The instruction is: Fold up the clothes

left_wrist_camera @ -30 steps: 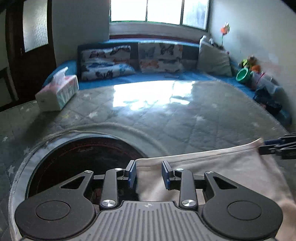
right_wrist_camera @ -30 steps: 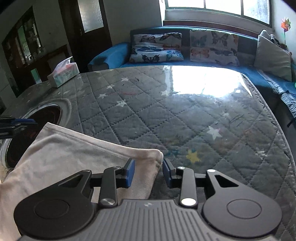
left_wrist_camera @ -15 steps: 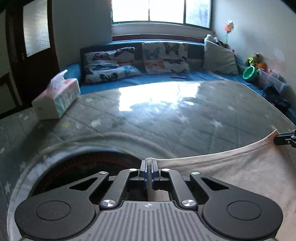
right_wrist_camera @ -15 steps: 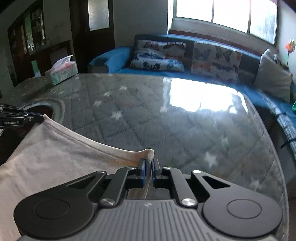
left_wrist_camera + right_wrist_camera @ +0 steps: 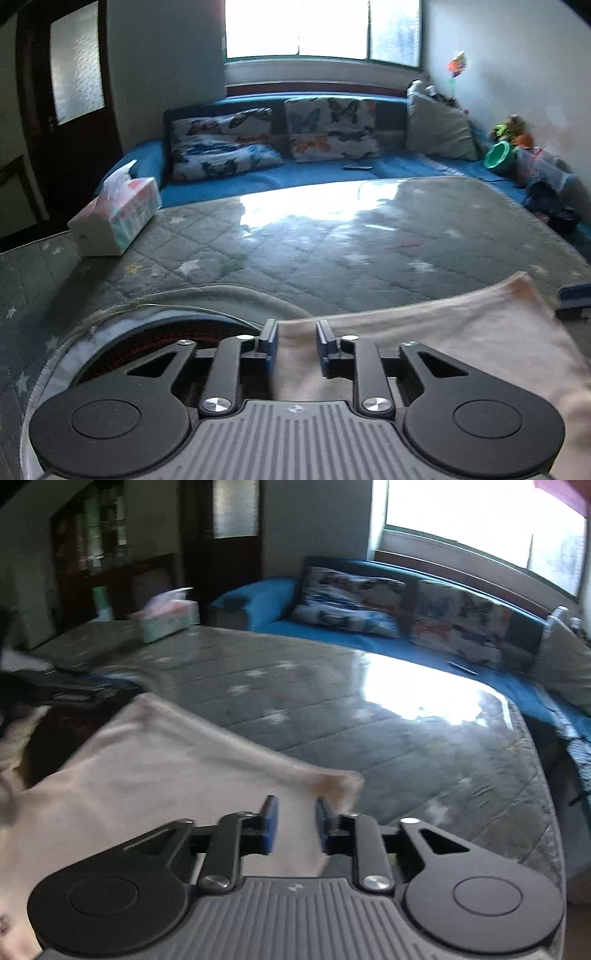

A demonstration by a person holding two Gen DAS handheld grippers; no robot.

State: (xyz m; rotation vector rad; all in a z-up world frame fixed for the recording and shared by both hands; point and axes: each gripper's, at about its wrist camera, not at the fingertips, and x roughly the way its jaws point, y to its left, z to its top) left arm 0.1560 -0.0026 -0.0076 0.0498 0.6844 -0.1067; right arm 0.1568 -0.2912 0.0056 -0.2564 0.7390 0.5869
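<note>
- Far left in the left wrist view, a dark door (image 5: 70, 122) with a frosted pane stands in the wall, and a tissue box (image 5: 116, 216) sits on the far left part of the quilted table cover (image 5: 295, 258).
- Near the lower left a round dark opening (image 5: 155, 339) is cut into the cover, edged by a grey rim.
- The left gripper (image 5: 294, 345) hangs over the near edge of that opening. Its blue-padded jaws are opening, with the left corner of the cream cloth (image 5: 443, 343) lying between them — the pads stand clear of the fabric on both sides.
- The cloth spreads rightward across the near part of the table, its far edge running to a raised corner at the right.
- Just beside that corner, at the frame's right edge, the blue tips of the right gripper (image 5: 574, 301) show.
- Behind the table a blue sofa (image 5: 332, 173) holds butterfly-print cushions (image 5: 332, 129) under a bright window (image 5: 321, 29); a green bowl (image 5: 500, 155) rests at its right end.
- In the right wrist view, which is blurred, the right gripper (image 5: 293, 823) has its jaws opening too — the cloth (image 5: 166, 768) lies between them, and its stained corner sits just past the right pad, without either pad pressing on it.
</note>
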